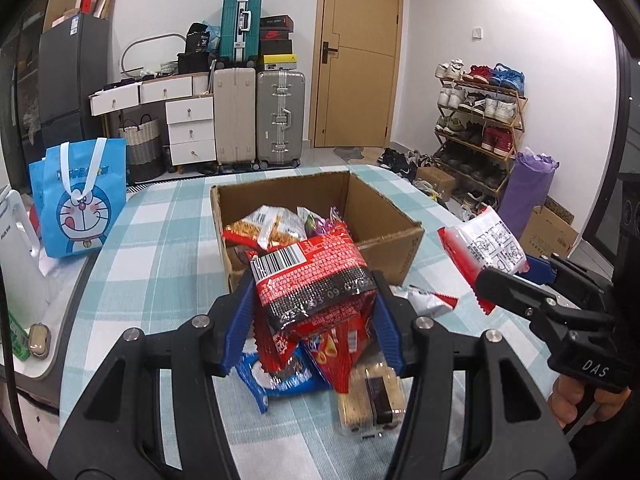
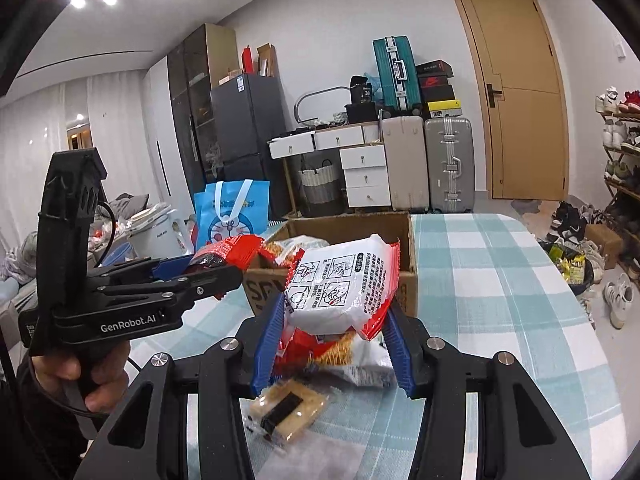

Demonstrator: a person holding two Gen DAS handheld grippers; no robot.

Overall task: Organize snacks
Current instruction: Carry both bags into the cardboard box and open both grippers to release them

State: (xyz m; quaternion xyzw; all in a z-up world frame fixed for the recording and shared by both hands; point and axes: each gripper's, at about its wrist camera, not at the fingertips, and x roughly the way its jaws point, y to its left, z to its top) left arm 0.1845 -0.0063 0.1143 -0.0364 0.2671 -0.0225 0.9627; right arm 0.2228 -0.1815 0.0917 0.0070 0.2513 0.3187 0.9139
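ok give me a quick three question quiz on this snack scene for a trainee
1. True or false: the left gripper is shut on a red packet.
2. Multiple choice: the snacks already packed lie in a) a blue tote bag, b) a cardboard box, c) a drawer.
3. Short answer: what does the right gripper hold, and is it over the tablecloth or inside the box?

Key
1. True.
2. b.
3. A white packet with red edges, held over the tablecloth in front of the box, above loose snacks on the table.
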